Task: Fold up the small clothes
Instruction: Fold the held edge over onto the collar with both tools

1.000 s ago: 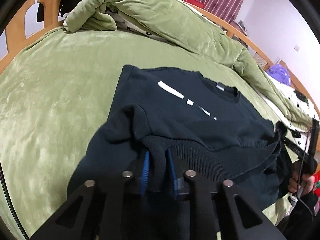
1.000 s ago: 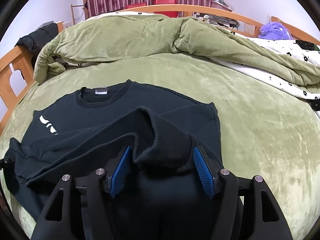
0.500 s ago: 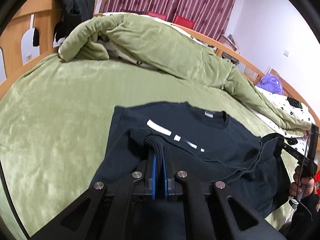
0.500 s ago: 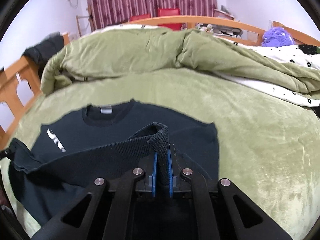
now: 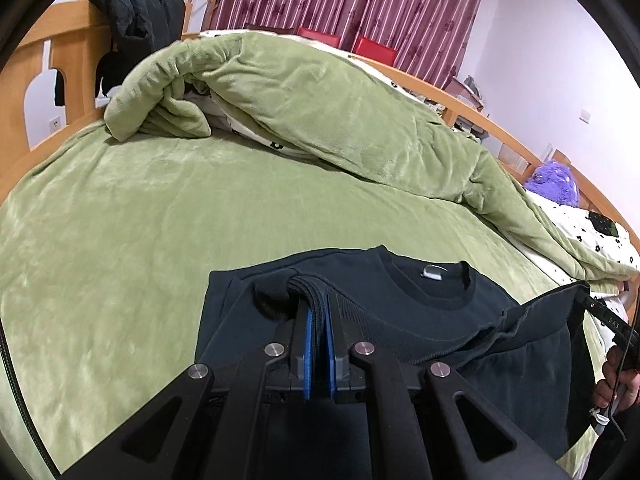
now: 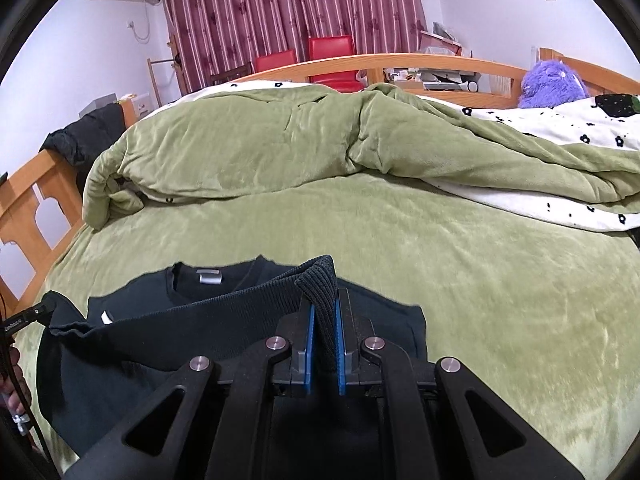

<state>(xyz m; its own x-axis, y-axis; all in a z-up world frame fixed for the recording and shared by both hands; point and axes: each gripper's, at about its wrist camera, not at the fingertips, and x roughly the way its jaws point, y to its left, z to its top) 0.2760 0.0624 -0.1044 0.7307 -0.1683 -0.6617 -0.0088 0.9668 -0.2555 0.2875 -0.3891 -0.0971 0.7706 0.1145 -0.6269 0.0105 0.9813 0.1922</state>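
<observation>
On the bed's green plush blanket (image 5: pixel 168 208), your left gripper (image 5: pixel 318 322) is clamped tight on the ribbed hem of the black knit sweatshirt (image 5: pixel 424 300), raised over its chest. To the right, your right gripper (image 6: pixel 323 320) pinches the hem's other end; both sets of blue pads (image 6: pixel 307 344) have just closed on fabric.

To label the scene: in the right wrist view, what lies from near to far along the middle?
right gripper shut on the sweater hem → bare green bedsheet → bunched green duvet → wooden bed rail → red chairs → striped curtain.
</observation>
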